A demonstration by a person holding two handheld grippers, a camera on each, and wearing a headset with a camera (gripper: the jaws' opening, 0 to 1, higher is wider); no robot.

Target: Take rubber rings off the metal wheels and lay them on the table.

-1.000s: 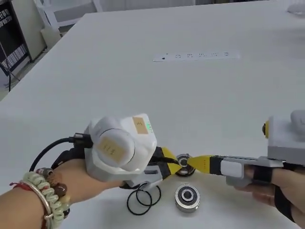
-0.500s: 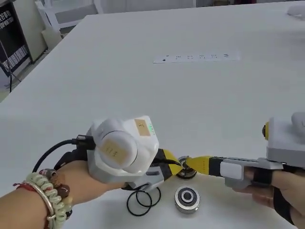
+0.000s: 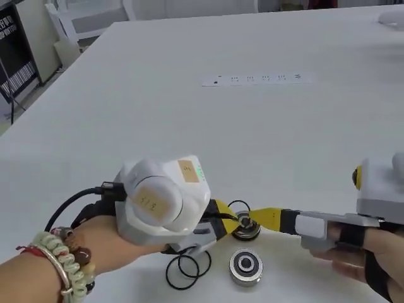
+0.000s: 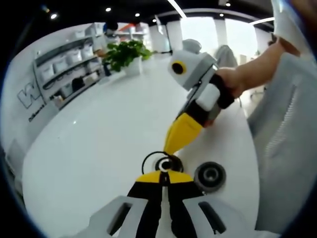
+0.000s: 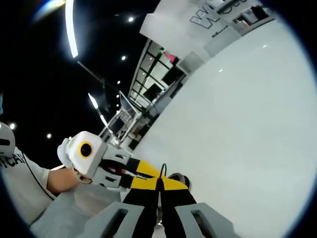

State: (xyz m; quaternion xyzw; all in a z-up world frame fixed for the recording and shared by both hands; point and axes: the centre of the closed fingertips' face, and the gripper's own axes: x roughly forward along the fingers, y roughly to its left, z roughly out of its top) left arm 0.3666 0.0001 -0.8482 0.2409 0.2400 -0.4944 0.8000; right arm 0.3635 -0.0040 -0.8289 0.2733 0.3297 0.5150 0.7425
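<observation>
Noted left gripper (image 3: pixel 233 221) clenched on wheel (image 3: pixel 247 232), resting on table (image 3: pixel 265 132). Noted right gripper (image 3: pixel 249 219) pinching ring (image 3: pixel 238 204) looped above that wheel, tips meeting. Observed second wheel (image 3: pixel 245 266) and loose rings (image 3: pixel 187 268) nearby.

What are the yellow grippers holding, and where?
The right gripper pinches the rubber ring by its edge, looped up off the metal wheel. The left gripper, shut, meets that wheel's rim; gripping or not, cannot tell.
</observation>
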